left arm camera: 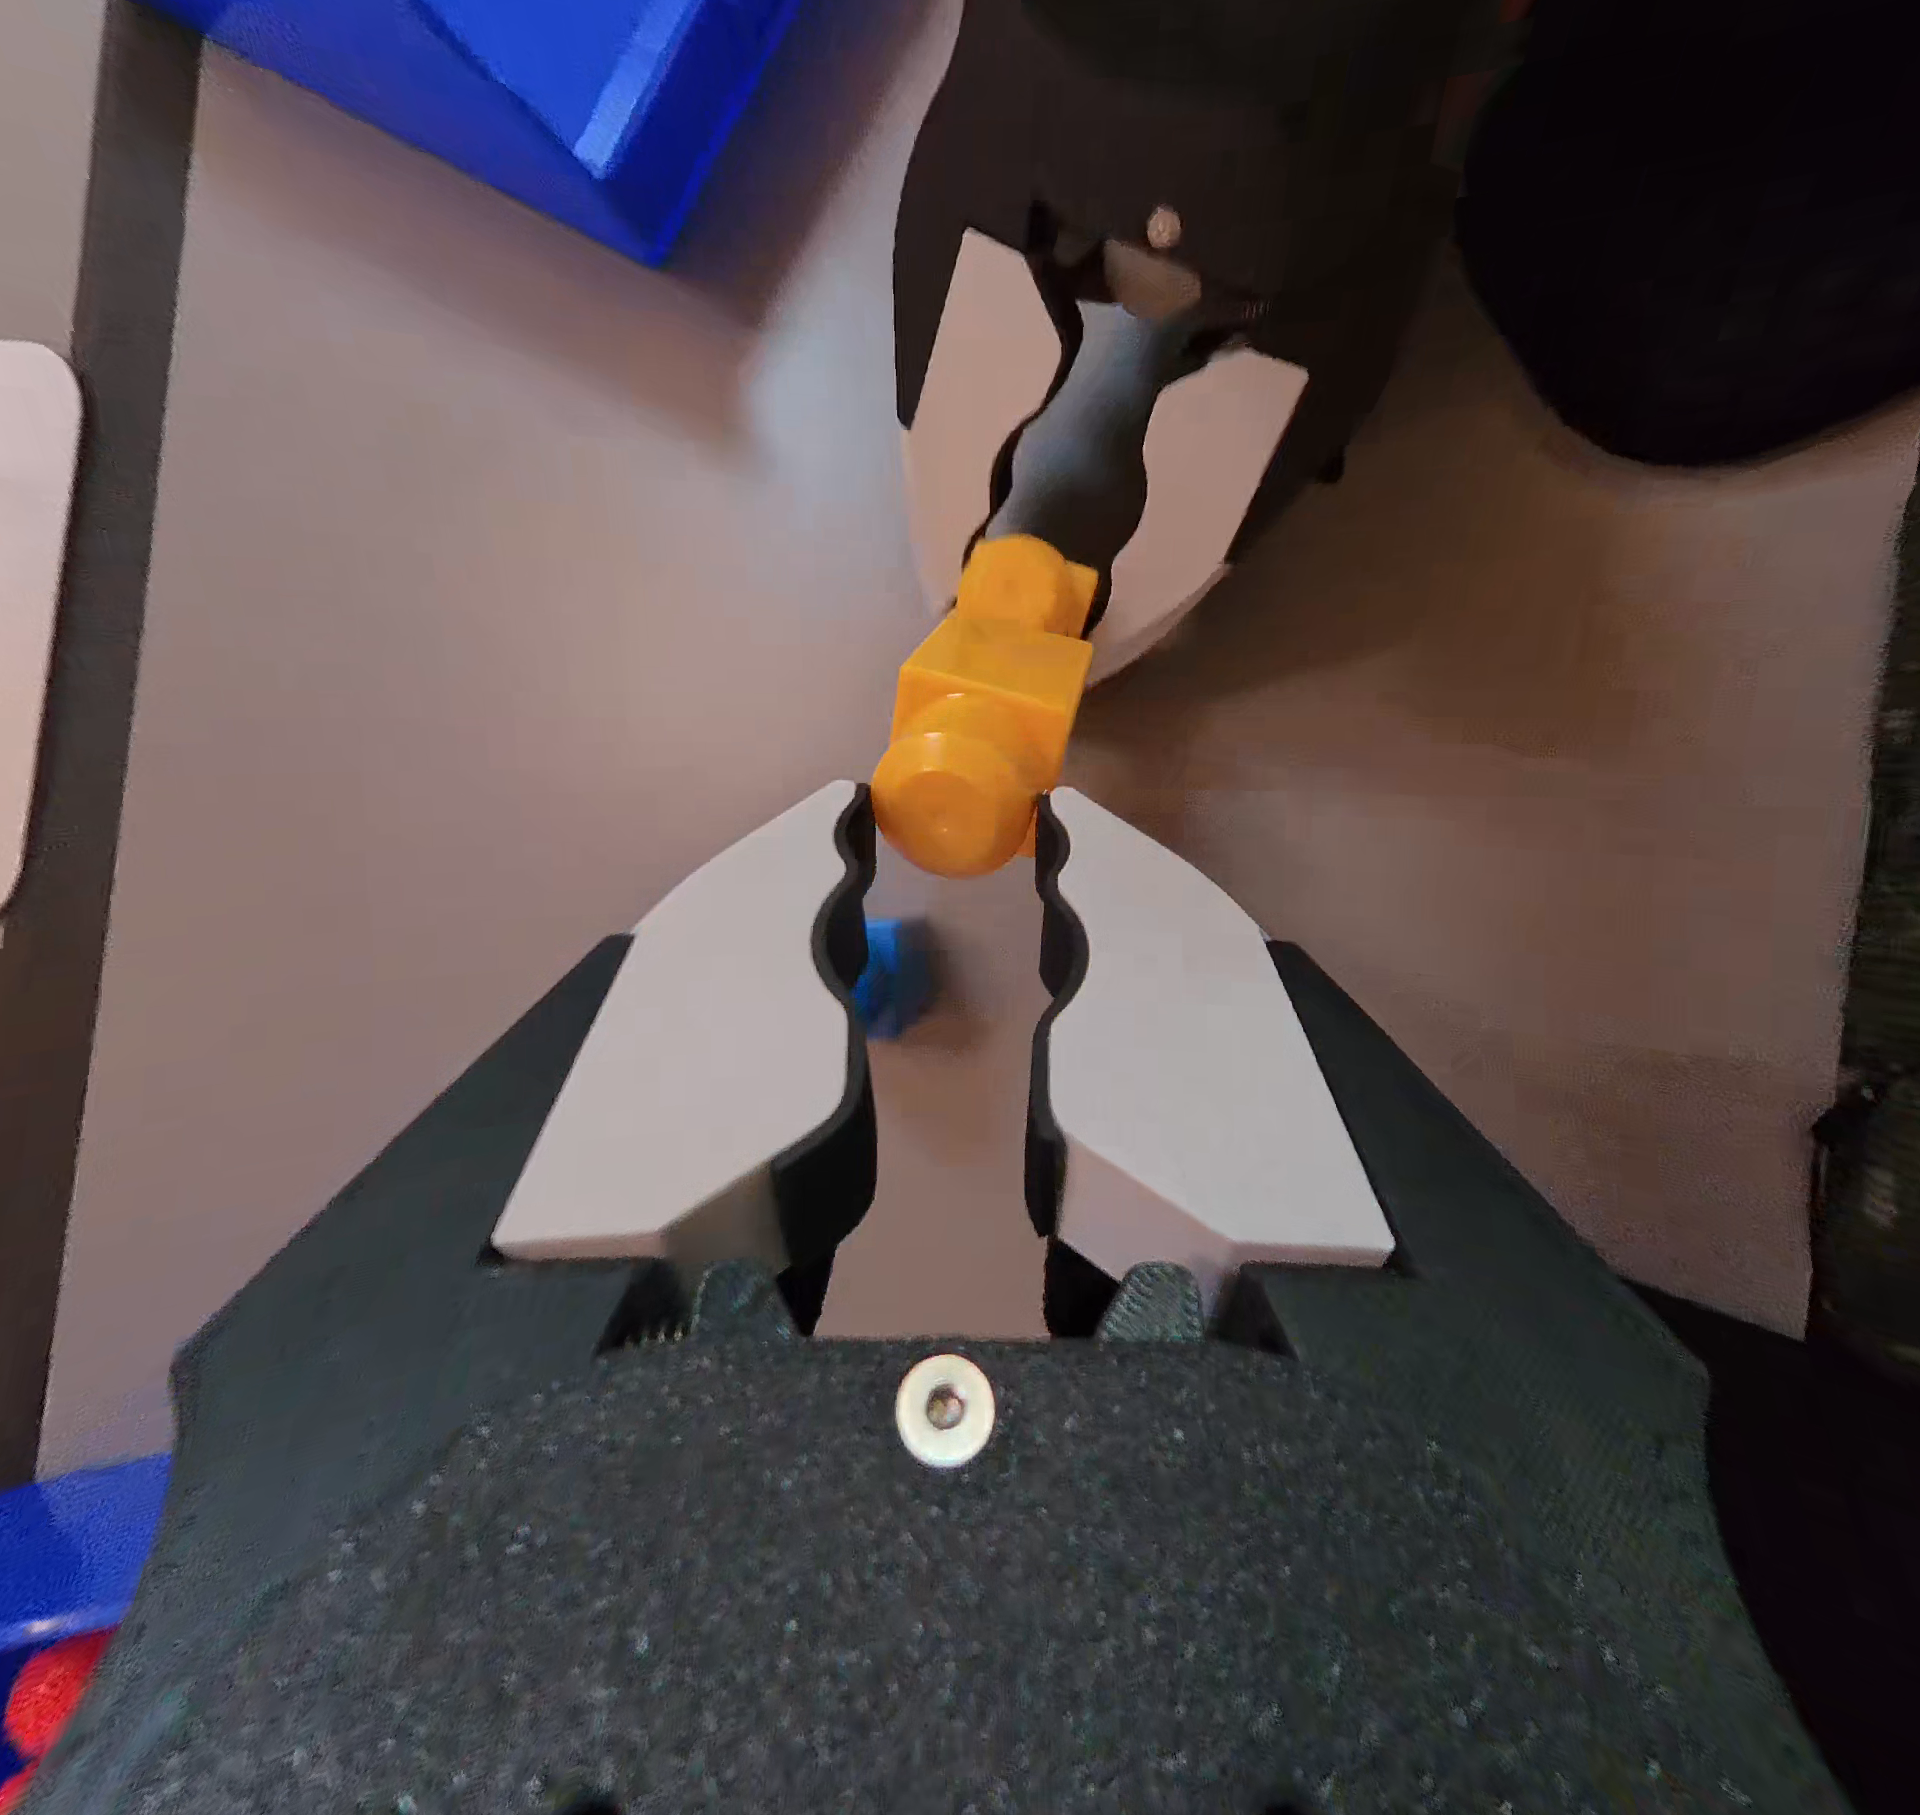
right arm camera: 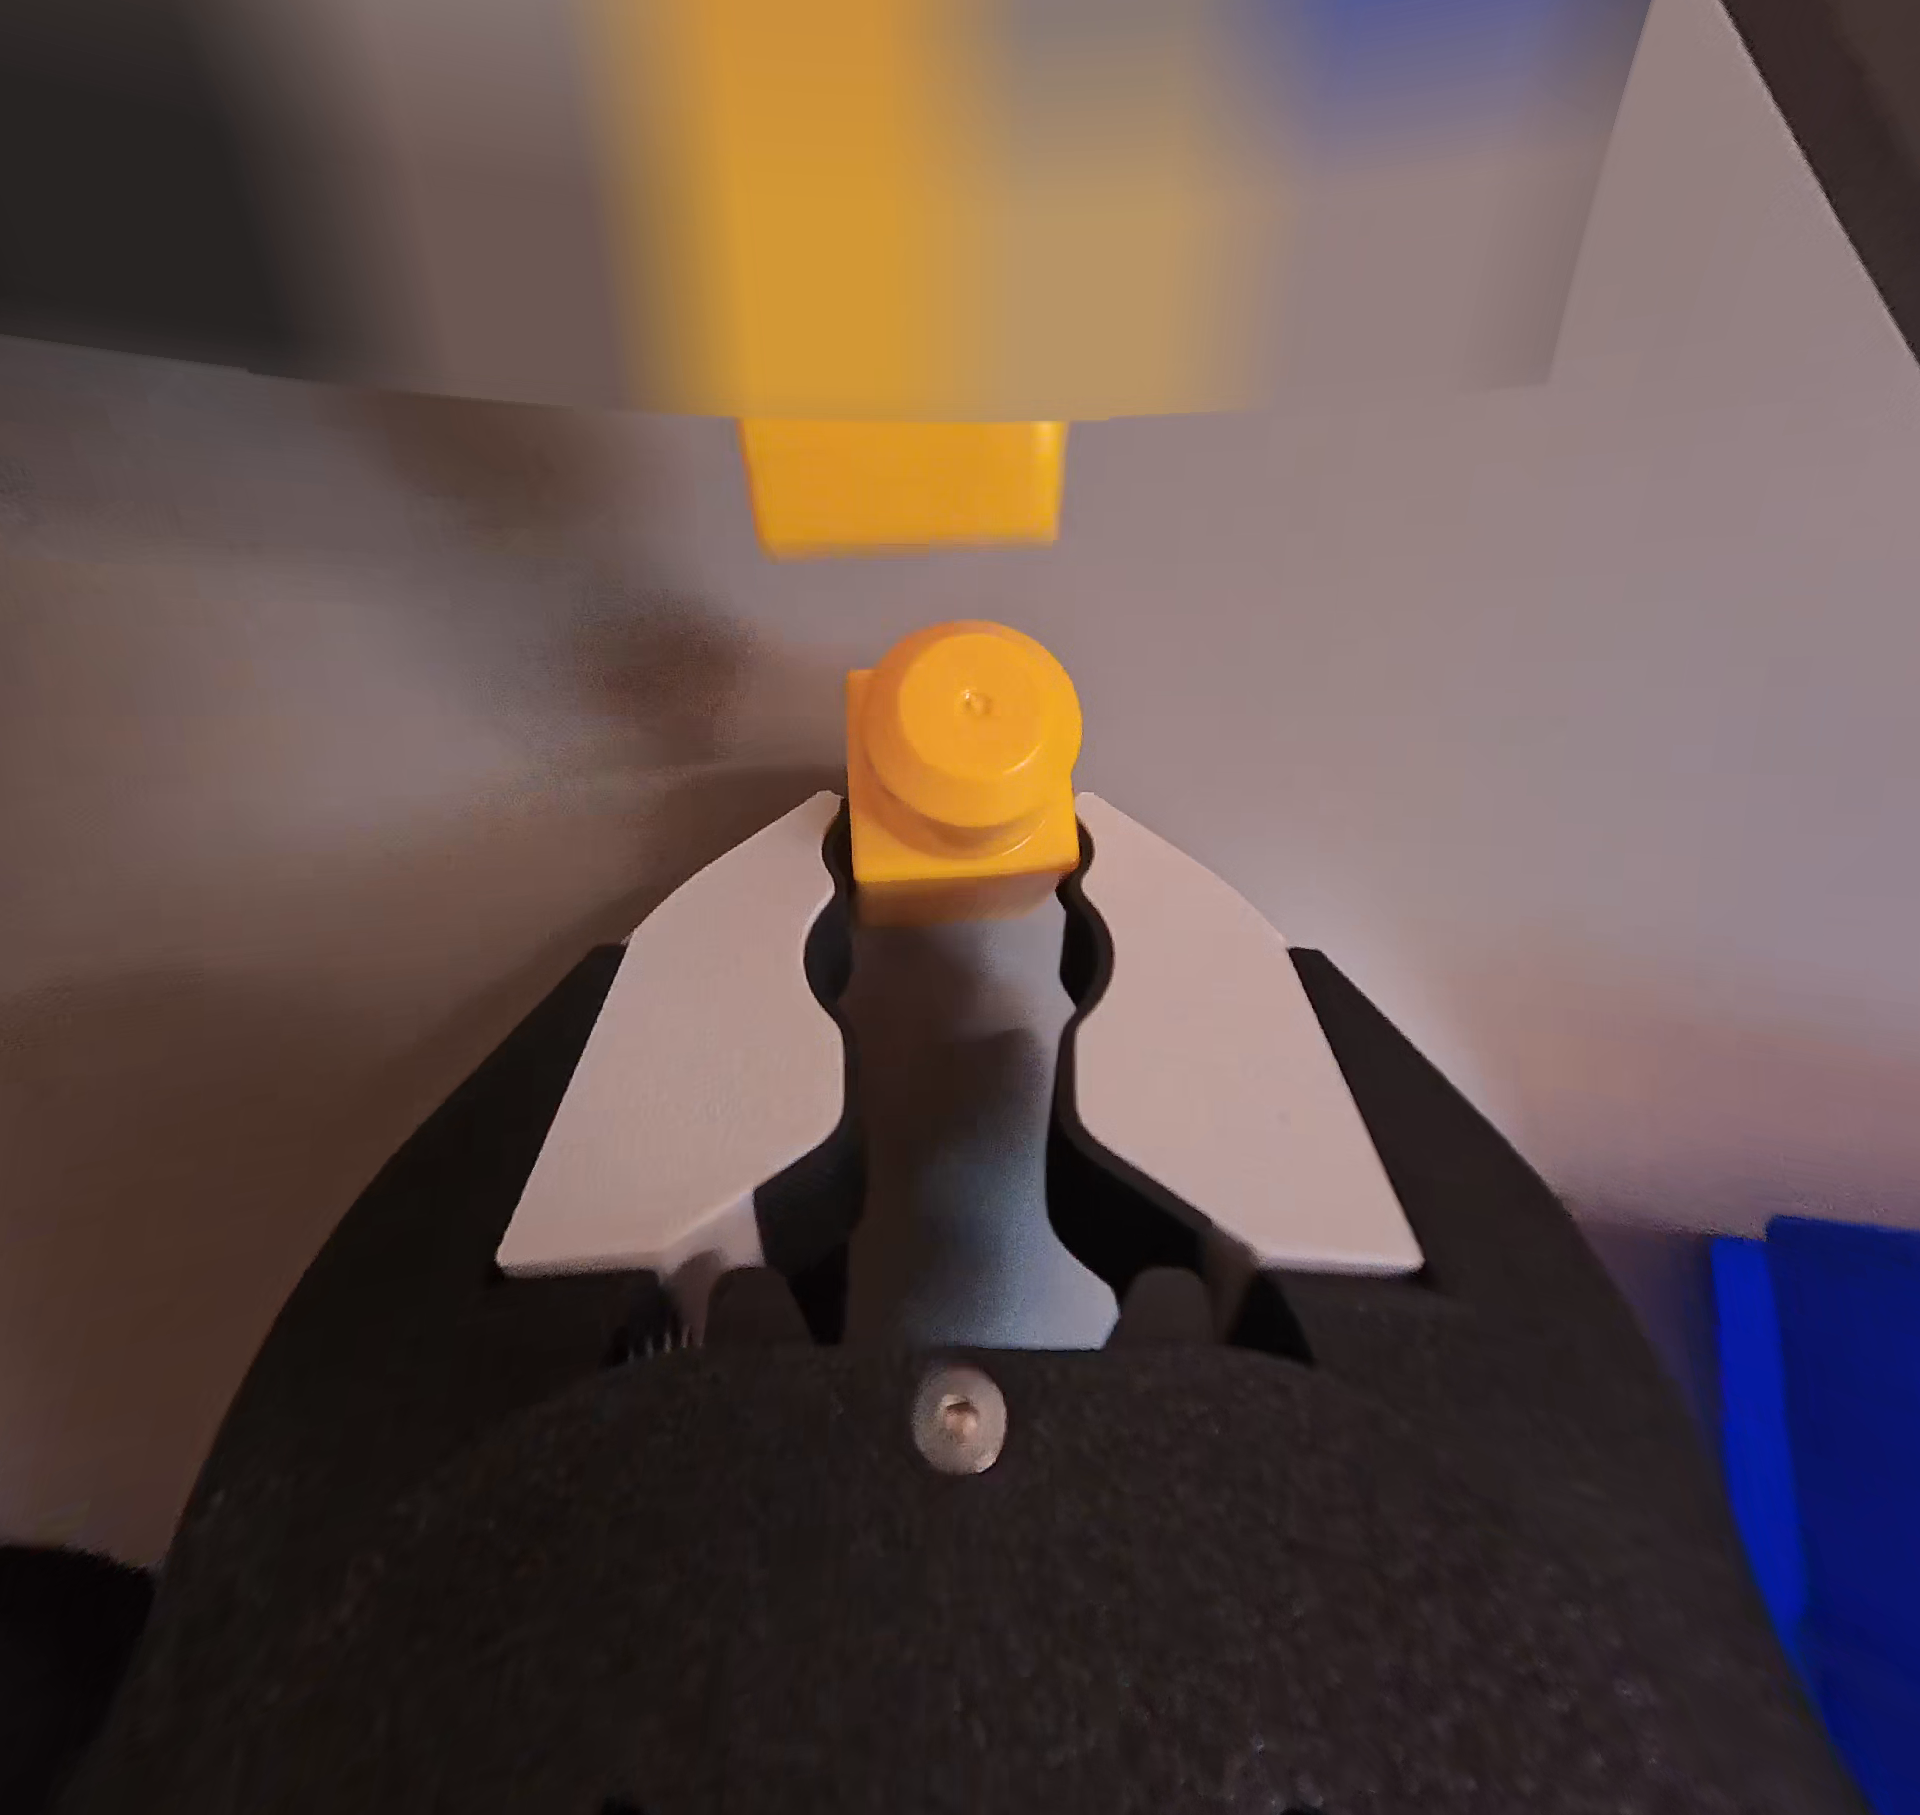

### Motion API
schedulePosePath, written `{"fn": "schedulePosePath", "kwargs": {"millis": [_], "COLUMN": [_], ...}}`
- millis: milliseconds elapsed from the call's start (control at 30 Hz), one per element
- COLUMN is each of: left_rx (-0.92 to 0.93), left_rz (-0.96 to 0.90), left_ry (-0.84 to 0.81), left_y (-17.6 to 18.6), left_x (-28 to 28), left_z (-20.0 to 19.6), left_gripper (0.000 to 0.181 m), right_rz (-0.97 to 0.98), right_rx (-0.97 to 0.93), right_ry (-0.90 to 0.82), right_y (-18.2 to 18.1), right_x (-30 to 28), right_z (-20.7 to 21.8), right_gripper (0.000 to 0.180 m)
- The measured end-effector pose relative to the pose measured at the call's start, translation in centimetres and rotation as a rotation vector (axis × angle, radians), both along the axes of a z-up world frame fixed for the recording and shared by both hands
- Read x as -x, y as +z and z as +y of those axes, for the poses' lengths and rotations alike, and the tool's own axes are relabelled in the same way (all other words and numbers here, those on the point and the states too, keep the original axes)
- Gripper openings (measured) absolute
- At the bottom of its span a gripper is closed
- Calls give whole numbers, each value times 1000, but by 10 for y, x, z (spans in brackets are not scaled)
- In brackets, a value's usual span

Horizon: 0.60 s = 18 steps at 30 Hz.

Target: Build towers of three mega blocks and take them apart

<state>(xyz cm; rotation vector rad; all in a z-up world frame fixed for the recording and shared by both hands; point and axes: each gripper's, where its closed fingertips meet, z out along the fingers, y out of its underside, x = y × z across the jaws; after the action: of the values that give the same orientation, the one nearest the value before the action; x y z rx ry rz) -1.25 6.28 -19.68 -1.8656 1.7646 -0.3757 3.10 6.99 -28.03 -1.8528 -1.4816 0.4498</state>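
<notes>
Two blue bins show in the left wrist view: a glossy, hard-walled blue bin (left arm camera: 499, 40) at the far left, its inside not visible, and a second blue bin (left arm camera: 73, 1557) at the near left corner with red pieces (left arm camera: 52, 1703) in it, too blurred to name. Both sit on a smooth, matte pale table (left arm camera: 468, 674).

Held in the air between the two tools are orange mega blocks of shiny moulded plastic, each a square body topped by one round stud. The left gripper (left arm camera: 951, 830) is narrowed around the near orange block (left arm camera: 951, 815), its wavy black-lined fingertips pressed to either side of the stud end. A second orange block (left arm camera: 1023, 602) sits just beyond, clamped at the tip of the right gripper (left arm camera: 1049, 560), which reaches in from the far side; whether the two blocks are touching or slightly apart is hard to tell there. In the right wrist view the right gripper (right arm camera: 961, 851) grips the square body of its orange block (right arm camera: 961, 789), stud pointing away, with a clear gap to the other orange block (right arm camera: 904, 487) farther off, partly under a blur patch.

One small blue block (left arm camera: 888, 981) lies on the table beneath the left gripper, half hidden by its left finger. Each gripper has rough, speckled black bodywork and smooth white finger plates.
</notes>
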Motion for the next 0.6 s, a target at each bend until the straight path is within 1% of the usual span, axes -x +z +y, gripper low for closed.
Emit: {"fn": "schedulePosePath", "kwargs": {"millis": [133, 300, 433, 533, 600], "left_rx": [6, 12, 58, 70, 99], "left_rz": [40, 38, -36, -95, -166], "left_ry": [-28, -41, -72, -76, -119], "left_y": [-11, -13, -13, -17, -20], "left_x": [-6, -10, -21, -26, -29], "left_z": [-3, -7, -16, -15, -21], "left_gripper": [29, 29, 29, 30, 28], "right_rz": [-81, -95, -78, -43, -5], "right_rx": [-25, -8, 24, 85, 120], "right_ry": [-1, -9, 12, 16, 24], "right_y": [-2, -4, -6, -10, -11], "right_x": [9, 15, 19, 21, 23], "right_z": [-7, -11, -17, -20, -22], "right_gripper": [37, 37, 37, 37, 37]}}
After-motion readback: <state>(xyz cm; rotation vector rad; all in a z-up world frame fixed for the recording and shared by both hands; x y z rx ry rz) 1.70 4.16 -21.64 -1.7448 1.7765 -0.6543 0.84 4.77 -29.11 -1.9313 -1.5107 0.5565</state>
